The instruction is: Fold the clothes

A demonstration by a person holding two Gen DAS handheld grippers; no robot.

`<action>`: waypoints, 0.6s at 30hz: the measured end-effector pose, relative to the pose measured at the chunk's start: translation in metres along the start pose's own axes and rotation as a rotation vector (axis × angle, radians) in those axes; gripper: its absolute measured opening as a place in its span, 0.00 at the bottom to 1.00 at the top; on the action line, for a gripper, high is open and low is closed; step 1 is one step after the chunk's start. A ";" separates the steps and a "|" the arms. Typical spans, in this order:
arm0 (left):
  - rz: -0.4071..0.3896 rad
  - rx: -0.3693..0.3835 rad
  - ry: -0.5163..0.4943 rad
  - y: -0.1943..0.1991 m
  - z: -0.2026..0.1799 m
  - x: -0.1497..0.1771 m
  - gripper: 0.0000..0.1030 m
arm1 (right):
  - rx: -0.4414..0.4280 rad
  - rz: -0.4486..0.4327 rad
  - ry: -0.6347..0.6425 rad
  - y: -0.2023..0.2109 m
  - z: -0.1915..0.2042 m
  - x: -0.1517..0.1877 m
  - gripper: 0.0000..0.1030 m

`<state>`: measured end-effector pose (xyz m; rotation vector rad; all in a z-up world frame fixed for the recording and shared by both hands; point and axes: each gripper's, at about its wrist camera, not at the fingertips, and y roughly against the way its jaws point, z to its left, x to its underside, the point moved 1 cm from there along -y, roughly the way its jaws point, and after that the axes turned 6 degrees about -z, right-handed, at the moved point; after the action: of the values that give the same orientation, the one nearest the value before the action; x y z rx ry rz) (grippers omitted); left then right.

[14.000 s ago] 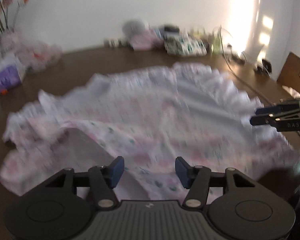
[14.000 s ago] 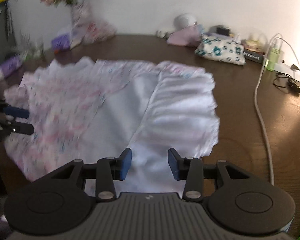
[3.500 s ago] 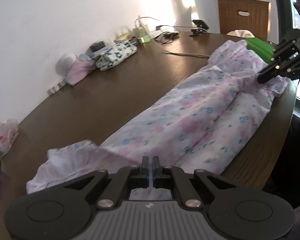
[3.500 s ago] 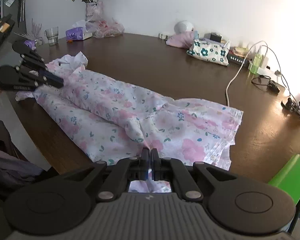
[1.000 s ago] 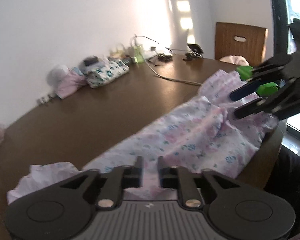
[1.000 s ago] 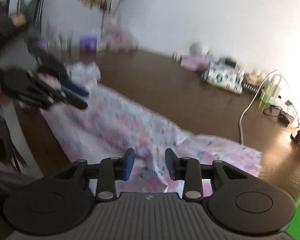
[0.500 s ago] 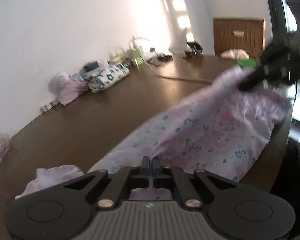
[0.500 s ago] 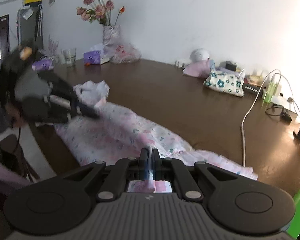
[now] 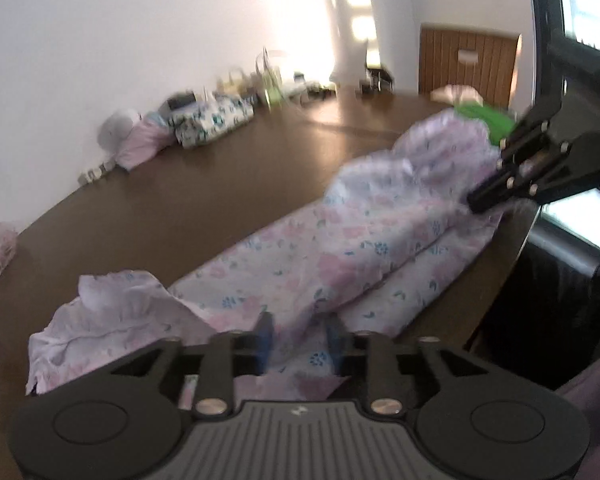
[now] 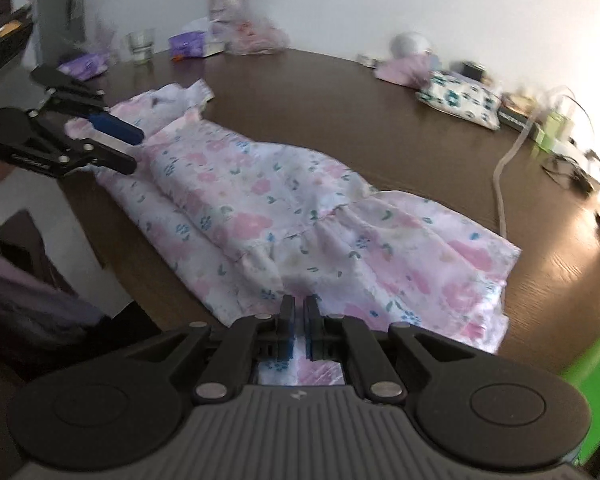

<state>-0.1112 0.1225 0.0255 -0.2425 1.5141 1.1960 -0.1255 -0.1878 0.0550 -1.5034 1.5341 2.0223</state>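
Note:
A pink and blue floral dress (image 9: 340,248) lies as a long folded strip along the near edge of the brown table (image 9: 180,200). My left gripper (image 9: 300,332) stands over the ruffled top end. Its jaws are opening, and cloth lies under and between the spread blue pads without being pinched. From the right wrist view the dress (image 10: 260,208) stretches away to the left gripper (image 10: 134,150) at the far end. My right gripper (image 10: 299,312) is at the skirt hem, its pads nearly together on a raised pinch of fabric and just starting to part. In the left wrist view the right gripper (image 9: 474,202) touches the hem.
A green object (image 10: 592,380) sits at the table edge beside the right gripper. A white cable (image 10: 500,184), a patterned pouch (image 10: 460,98), a glass (image 10: 140,44) and a flower vase (image 10: 224,0) line the far side. A wooden chair (image 9: 468,60) stands beyond the table.
The left jaws, shut on a lifted fold half a second ago, have spread apart. The raised layer of the dress has come down flat on the table.

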 end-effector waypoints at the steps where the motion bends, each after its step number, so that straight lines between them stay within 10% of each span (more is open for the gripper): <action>1: -0.033 -0.005 0.054 0.001 0.005 -0.001 0.38 | -0.001 -0.030 -0.001 0.006 0.000 -0.003 0.11; 4: -0.082 -0.027 0.180 -0.004 0.018 0.001 0.47 | -0.064 -0.119 0.041 0.014 0.011 -0.007 0.57; 5: -0.078 -0.035 0.186 -0.007 0.020 0.003 0.47 | -0.079 -0.115 0.069 0.011 0.017 -0.007 0.57; 9: -0.036 -0.035 0.227 -0.021 0.026 0.011 0.47 | -0.065 -0.036 0.149 -0.010 0.029 -0.001 0.07; 18: -0.017 -0.048 0.257 -0.028 0.029 0.020 0.50 | -0.032 0.038 0.116 0.014 0.010 0.001 0.06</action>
<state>-0.0803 0.1403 -0.0017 -0.4541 1.7021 1.2240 -0.1411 -0.1858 0.0624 -1.6423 1.5915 2.0223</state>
